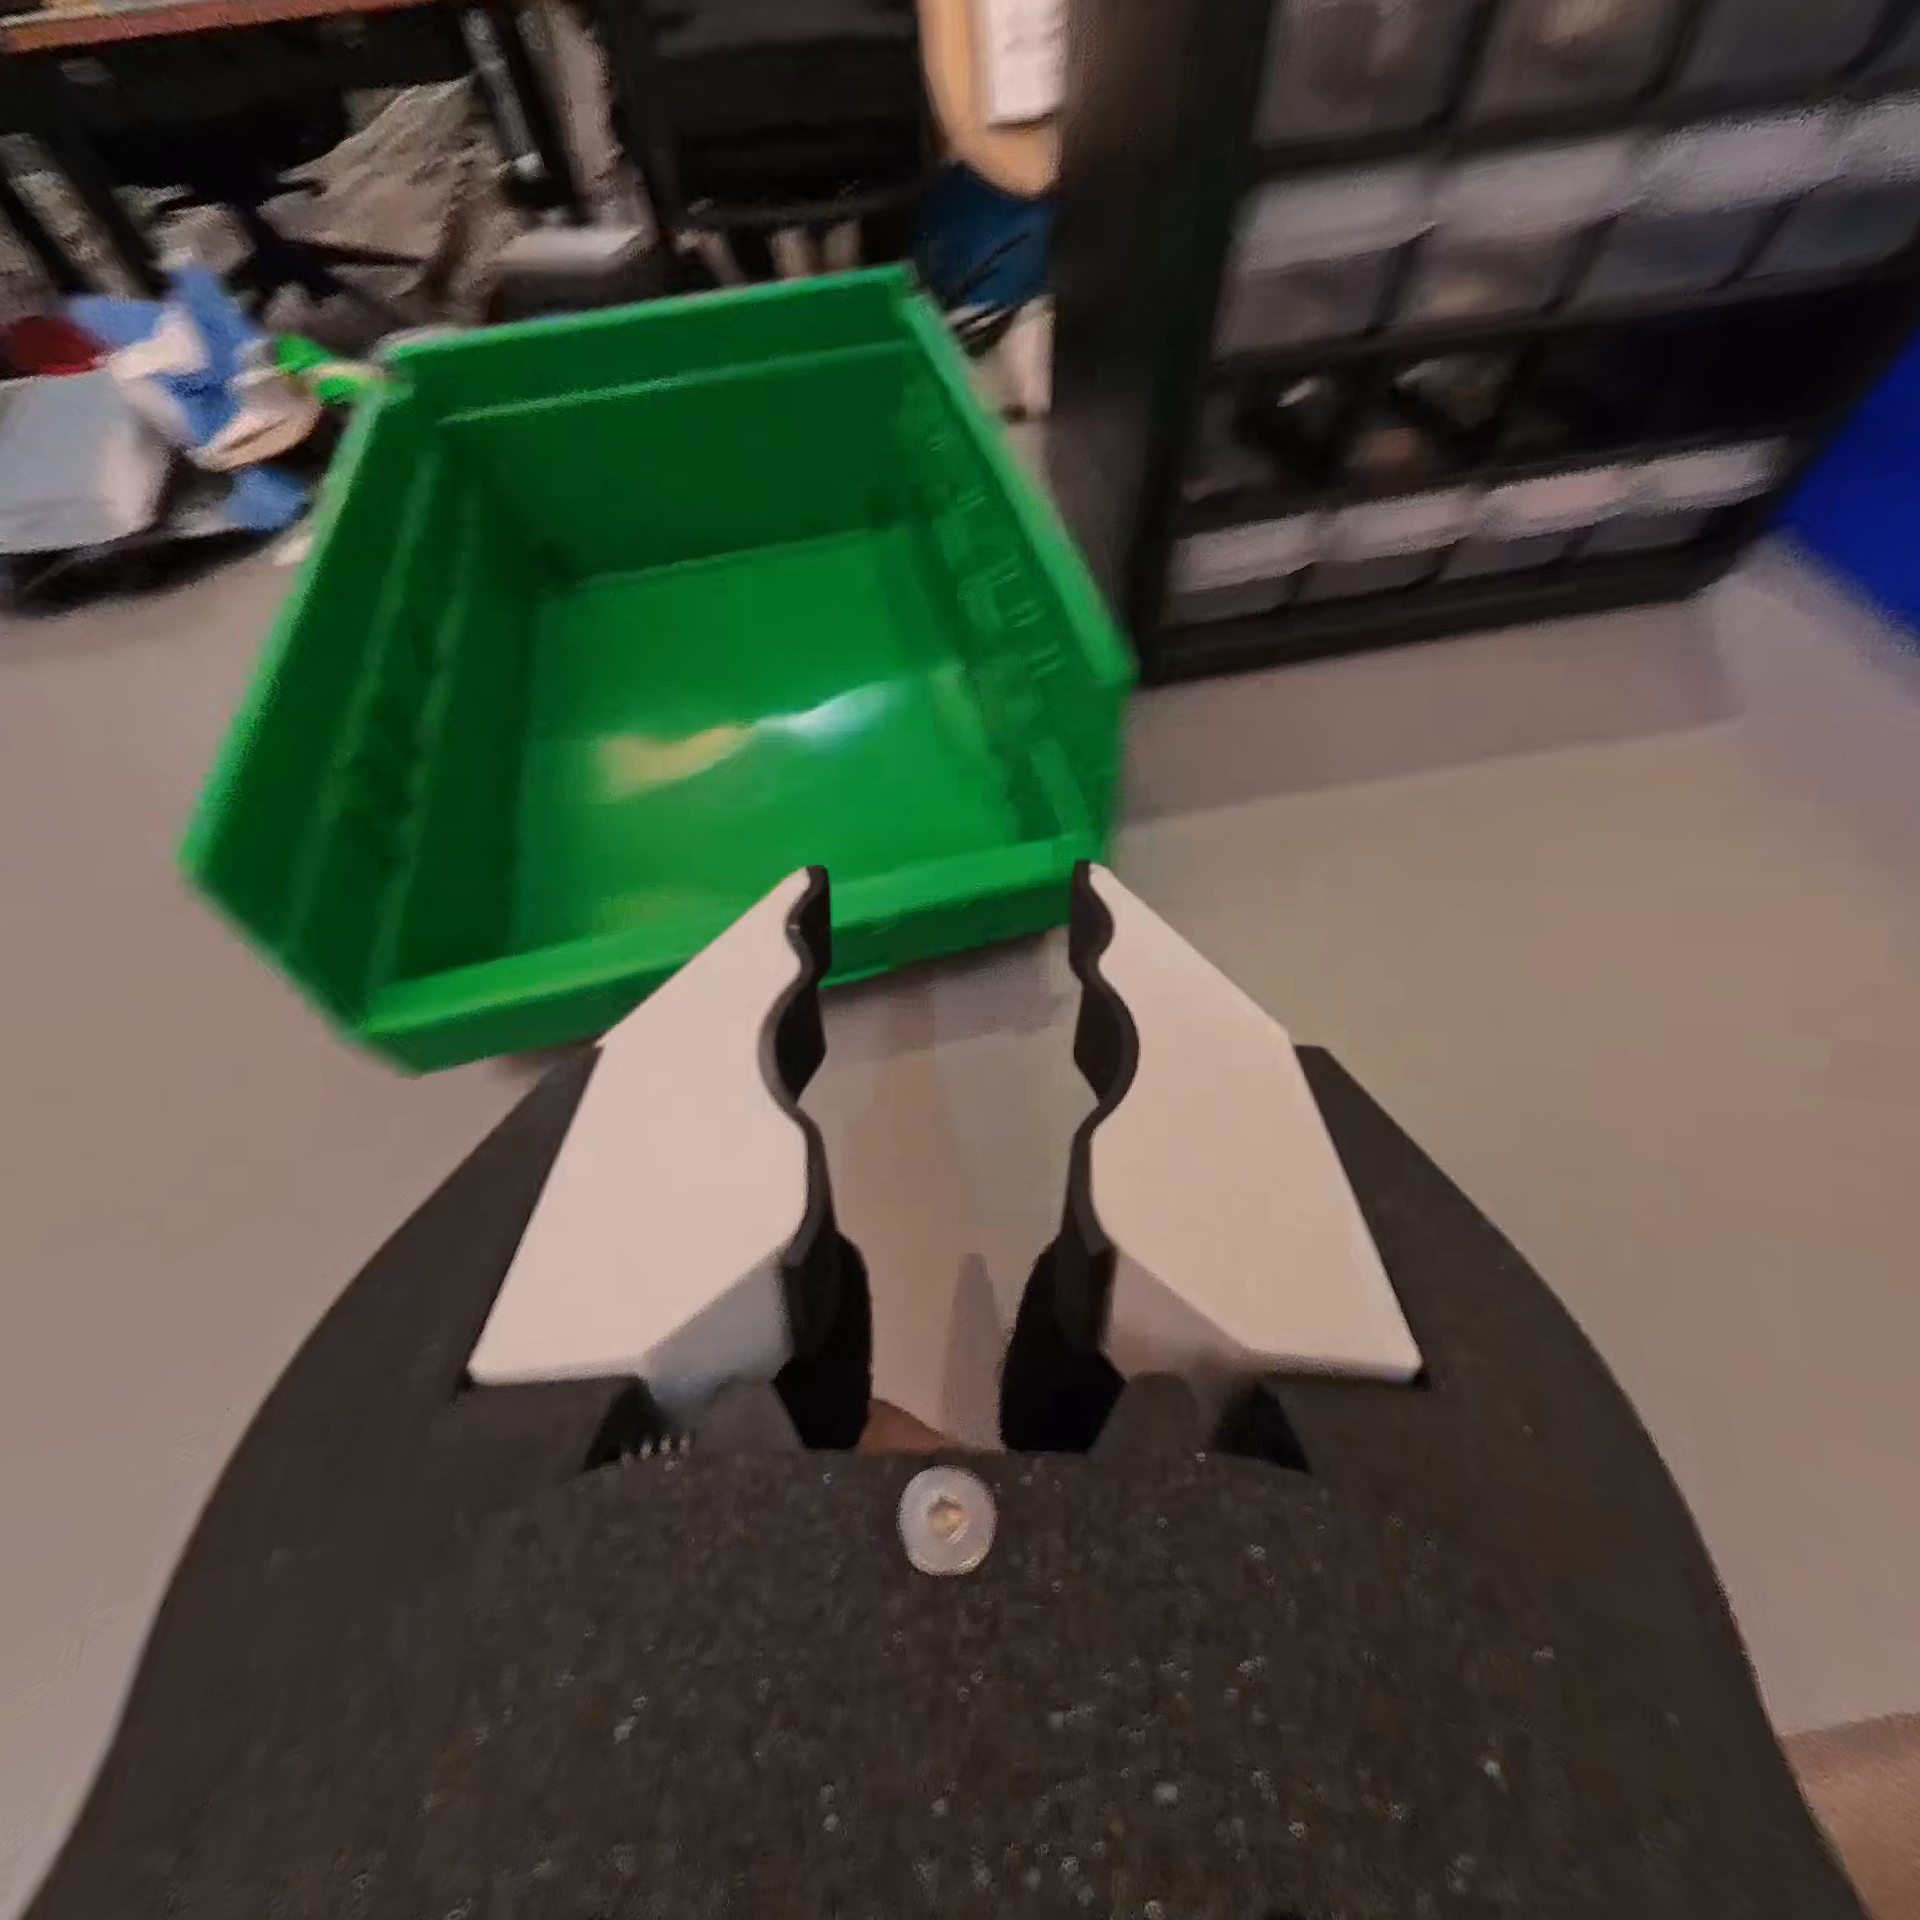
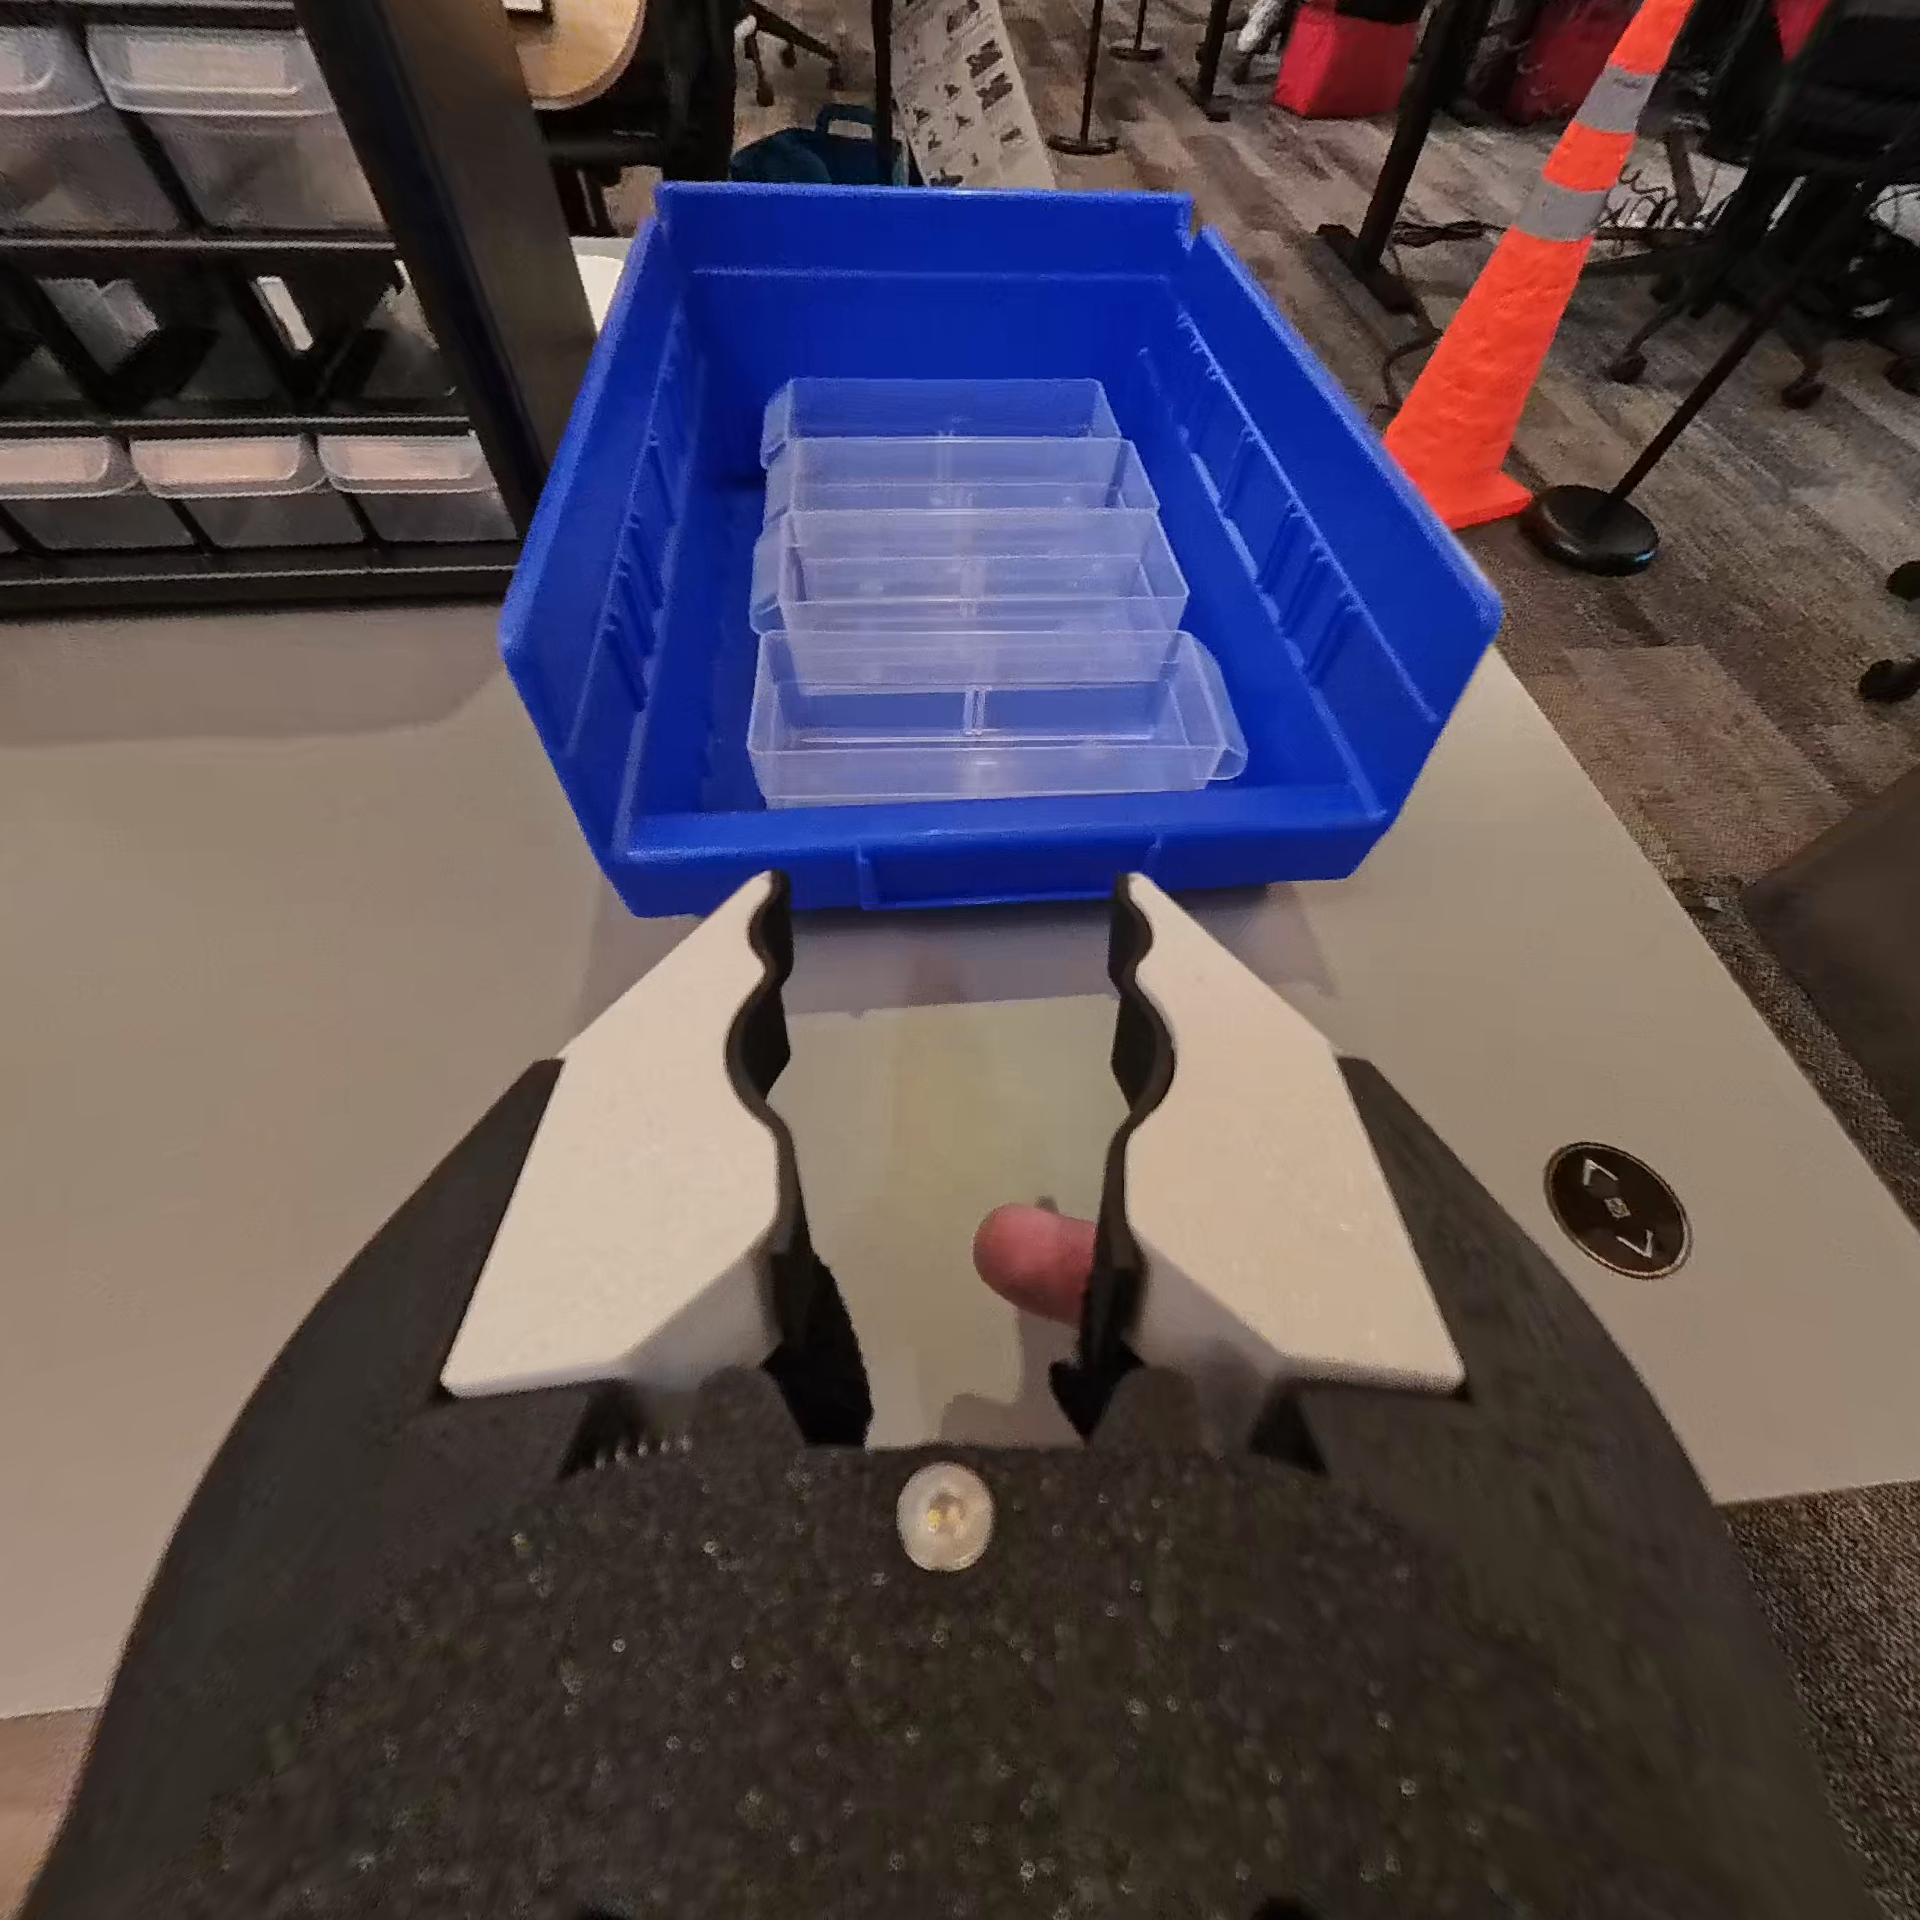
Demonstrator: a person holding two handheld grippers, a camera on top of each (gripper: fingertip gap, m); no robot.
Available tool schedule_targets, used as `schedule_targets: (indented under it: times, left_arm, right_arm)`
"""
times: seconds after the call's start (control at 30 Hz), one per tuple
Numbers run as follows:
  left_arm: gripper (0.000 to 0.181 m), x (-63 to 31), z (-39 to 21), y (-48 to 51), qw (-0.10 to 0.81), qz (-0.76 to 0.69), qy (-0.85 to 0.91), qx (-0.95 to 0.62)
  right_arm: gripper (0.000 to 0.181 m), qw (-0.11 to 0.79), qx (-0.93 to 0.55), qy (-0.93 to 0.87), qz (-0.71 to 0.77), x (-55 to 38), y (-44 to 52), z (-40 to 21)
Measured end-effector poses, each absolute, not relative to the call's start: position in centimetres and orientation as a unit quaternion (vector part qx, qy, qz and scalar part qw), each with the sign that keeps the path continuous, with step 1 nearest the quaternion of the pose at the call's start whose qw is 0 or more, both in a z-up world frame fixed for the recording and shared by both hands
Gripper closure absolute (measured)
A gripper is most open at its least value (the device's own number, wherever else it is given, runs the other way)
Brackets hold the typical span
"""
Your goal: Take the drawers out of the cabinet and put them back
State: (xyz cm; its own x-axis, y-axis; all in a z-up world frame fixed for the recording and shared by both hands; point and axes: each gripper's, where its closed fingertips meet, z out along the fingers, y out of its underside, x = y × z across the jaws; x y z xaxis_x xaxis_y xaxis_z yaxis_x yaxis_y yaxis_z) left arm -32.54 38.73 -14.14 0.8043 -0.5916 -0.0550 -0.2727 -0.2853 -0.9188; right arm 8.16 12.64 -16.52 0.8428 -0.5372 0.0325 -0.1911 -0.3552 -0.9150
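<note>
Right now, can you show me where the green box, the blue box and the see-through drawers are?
green box [image 1: 727, 665]: left wrist view, on its inside floor.
blue box [image 2: 997, 862]: right wrist view, on its near front wall.
see-through drawers [image 2: 977, 613]: right wrist view, on a middle drawer of the pile.

A grey table carries a blue bin, a green bin and the cabinet.
</note>
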Motion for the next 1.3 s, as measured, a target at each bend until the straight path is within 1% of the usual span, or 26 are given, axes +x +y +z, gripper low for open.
schedule_targets:
  times: [0.1, 0.3, 0.43, 0.5, 0.53, 0.63, 0.67, 0.8, 0.93, 1.0, 1.17, 1.3]
  left_arm:
    - [0.135, -24.0, -13.2, 34.4, 0.515, -0.22, 0.327, -0.761]
    - [0.104, -4.3, -14.4, 22.4, 0.438, -0.313, 0.473, -0.697]
    - [0.101, 3.9, -16.8, 20.7, 0.398, -0.306, 0.467, -0.728]
    - [0.105, 5.8, -18.4, 21.7, 0.386, -0.279, 0.446, -0.757]
    - [0.114, 6.2, -18.9, 22.5, 0.39, -0.26, 0.433, -0.769]
    - [0.152, 6.2, -19.2, 23.8, 0.403, -0.251, 0.411, -0.778]
    - [0.155, 6.1, -19.2, 23.9, 0.408, -0.251, 0.419, -0.772]
    - [0.159, 4.3, -19.3, 23.9, 0.422, -0.218, 0.472, -0.743]
    - [0.165, 0.6, -19.2, 23.8, 0.422, -0.215, 0.506, -0.721]
    - [0.168, -2.0, -19.2, 23.9, 0.421, -0.213, 0.529, -0.706]
    - [0.171, -9.3, -19.4, 24.1, 0.396, -0.219, 0.6, -0.66]
    - [0.174, -16.0, -19.5, 25.6, 0.374, -0.217, 0.635, -0.64]
  right_arm:
    - [0.121, 0.532, -0.797, 0.234, -0.163, 8.5, 12.4, -16.0]
    - [0.122, 0.556, -0.771, 0.26, -0.17, 10.0, 11.5, -14.8]
    - [0.123, 0.558, -0.762, 0.265, -0.195, 11.1, 10.6, -14.2]
    - [0.123, 0.564, -0.754, 0.271, -0.198, 11.6, 10.2, -13.8]
    - [0.124, 0.567, -0.75, 0.276, -0.198, 11.9, 10.0, -13.7]
    - [0.124, 0.574, -0.742, 0.287, -0.194, 12.6, 9.6, -13.3]
    - [0.125, 0.578, -0.738, 0.289, -0.194, 12.8, 9.4, -13.1]
    - [0.124, 0.616, -0.715, 0.269, -0.191, 12.5, 9.6, -10.6]
    - [0.124, 0.645, -0.695, 0.24, -0.208, 11.5, 9.5, -7.7]
    - [0.124, 0.654, -0.689, 0.231, -0.211, 10.9, 9.3, -6.9]
    - [0.126, 0.681, -0.667, 0.218, -0.208, 9.1, 9.0, -4.7]
    - [0.126, 0.684, -0.669, 0.203, -0.207, 7.8, 9.5, -4.6]
